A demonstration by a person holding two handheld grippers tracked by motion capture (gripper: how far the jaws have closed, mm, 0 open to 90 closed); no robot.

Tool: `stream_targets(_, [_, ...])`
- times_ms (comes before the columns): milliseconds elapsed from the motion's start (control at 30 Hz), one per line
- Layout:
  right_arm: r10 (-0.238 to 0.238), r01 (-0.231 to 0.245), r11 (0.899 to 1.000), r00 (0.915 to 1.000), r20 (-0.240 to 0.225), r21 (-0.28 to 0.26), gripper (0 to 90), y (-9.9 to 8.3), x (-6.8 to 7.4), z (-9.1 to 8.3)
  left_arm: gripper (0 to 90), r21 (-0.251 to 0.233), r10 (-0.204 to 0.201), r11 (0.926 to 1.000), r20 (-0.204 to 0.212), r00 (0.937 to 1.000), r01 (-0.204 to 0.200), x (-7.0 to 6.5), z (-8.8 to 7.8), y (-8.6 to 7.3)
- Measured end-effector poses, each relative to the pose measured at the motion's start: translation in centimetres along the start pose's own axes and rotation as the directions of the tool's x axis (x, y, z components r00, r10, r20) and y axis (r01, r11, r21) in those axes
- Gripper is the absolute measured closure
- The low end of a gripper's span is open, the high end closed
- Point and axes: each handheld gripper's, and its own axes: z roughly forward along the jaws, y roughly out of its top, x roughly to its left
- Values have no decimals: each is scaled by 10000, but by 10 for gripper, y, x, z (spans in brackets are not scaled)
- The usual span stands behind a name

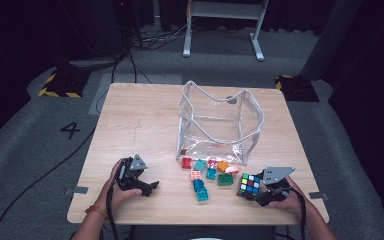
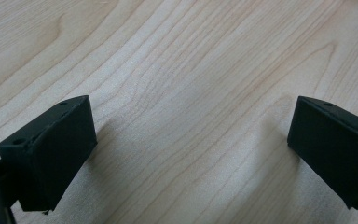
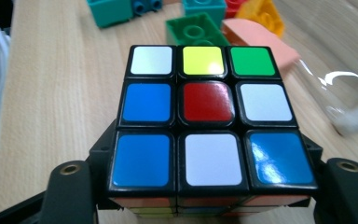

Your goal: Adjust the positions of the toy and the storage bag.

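Pale wood grain is all there is under your left gripper: in the left gripper view its jaws stand wide apart over the bare table with nothing between them, and from above you can see it sitting near the front left of the tabletop, well away from the toys. Your right gripper is over at the front right, and its jaws are closed around the puzzle cube, one on each side down low (the right gripper view looks straight onto a face with a red centre, blue and white squares around it, plus one yellow and one green along the far row). The cube is just right of the scatter of toy bricks in the middle front of the table, close to the green brick and the pink piece but I can't tell if it's touching them. Behind the bricks stands a clear plastic bag with a white trim, open at the top, roughly in the centre of the table. A red brick lies right at the bag's front edge.
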Motion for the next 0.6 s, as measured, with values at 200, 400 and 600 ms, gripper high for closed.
stream_targets(200, [461, -464, 9989, 9963, 722, 20, 335, -10, -11, -11, 12, -13, 9, 10000, 6, 10000, -9, 0, 0, 0])
stream_targets(400, [1729, -1724, 9848, 9619, 2118, -213, 334, -22, -39, -24, 11, -39, 23, 10000, 19, 10000, -23, 0, 1, 0])
stream_targets(600, [2936, -2982, 9536, 8883, 3530, -428, 334, -28, -71, -33, 4, -63, 80, 9999, 88, 9999, -79, 2, 2, 2])
